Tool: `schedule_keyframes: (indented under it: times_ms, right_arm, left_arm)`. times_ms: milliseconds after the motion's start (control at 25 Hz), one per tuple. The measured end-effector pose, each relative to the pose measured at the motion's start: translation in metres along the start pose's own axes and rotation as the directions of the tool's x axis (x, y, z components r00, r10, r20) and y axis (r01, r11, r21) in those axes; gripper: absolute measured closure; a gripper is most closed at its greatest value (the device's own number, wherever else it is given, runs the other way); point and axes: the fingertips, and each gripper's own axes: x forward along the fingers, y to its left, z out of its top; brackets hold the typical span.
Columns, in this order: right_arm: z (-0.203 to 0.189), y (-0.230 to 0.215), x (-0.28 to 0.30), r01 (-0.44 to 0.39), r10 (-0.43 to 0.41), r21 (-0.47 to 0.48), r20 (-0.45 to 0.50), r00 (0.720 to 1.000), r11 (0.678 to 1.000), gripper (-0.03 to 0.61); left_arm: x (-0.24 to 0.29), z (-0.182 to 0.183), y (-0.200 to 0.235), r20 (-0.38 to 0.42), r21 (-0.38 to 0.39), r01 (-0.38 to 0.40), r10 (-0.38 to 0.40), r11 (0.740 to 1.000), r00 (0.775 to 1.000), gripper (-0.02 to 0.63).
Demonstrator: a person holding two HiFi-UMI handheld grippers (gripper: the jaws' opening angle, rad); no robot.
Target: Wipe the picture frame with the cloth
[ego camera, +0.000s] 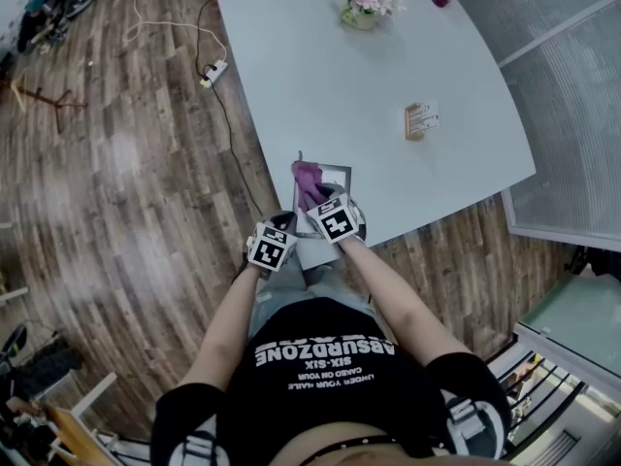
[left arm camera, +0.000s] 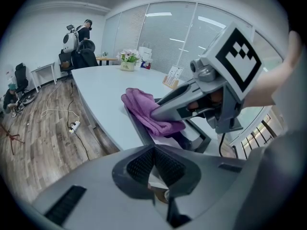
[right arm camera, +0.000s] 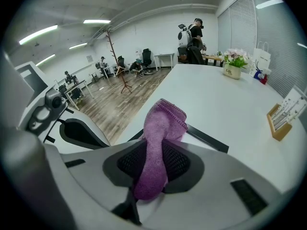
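Right gripper view: right gripper (right arm camera: 153, 157) clamps cloth (right arm camera: 163, 121) onto frame (right arm camera: 207, 139); left gripper (left arm camera: 153, 153) seems pinched on frame's near corner. Wiping looks barely begun.

**Person**, lower centre of the head view:
- Black short-sleeved cotton T-shirt (ego camera: 325, 382) with white block lettering across the chest. "ABSURDZONE" is the largest line, with smaller lines beside it.
- Short black sleeves (ego camera: 182, 417), each with a white-and-grey patch at the frame's lower edge.
- Grey legwear (ego camera: 291, 294) just above the shirt in the frame; what kind cannot be told.

**Left tool** (left arm camera: 154, 151):
- Smooth light-grey moulded shell across the lower frame, with a dark slot at lower left.
- Two black ribbed pads (left arm camera: 141, 166) set in a dark-grey recess.
- White marker cube (ego camera: 272, 249) with black squares.

**Right tool** (right arm camera: 154, 150):
- The same grey shell and black ribbed pads (right arm camera: 180, 164), with a dark slot at lower right.
- Matching black-and-white cube (ego camera: 335, 219).
- Thin black cable (left arm camera: 221, 145) under its grey body, right of centre in the left gripper view.
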Motion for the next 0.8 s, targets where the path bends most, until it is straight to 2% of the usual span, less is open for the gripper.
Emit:
schedule_keyframes:
  times_ms: [560, 800]
  right_arm:
    - [-0.028, -0.048, -0.028, 0.076, -0.075, 0.08, -0.014, 0.997, 0.994, 0.468]
    - [-0.034, -0.056, -0.036, 0.077, -0.078, 0.089, 0.01, 0.997, 0.993, 0.466]
  left_arm:
    - [0.001, 0.0, 0.001, 0.004, -0.001, -0.031, 0.031, 1.0, 1.0, 0.598]
    - [0.002, 0.0, -0.002, 0.004, 0.003, -0.043, 0.043, 0.999, 0.999, 0.598]
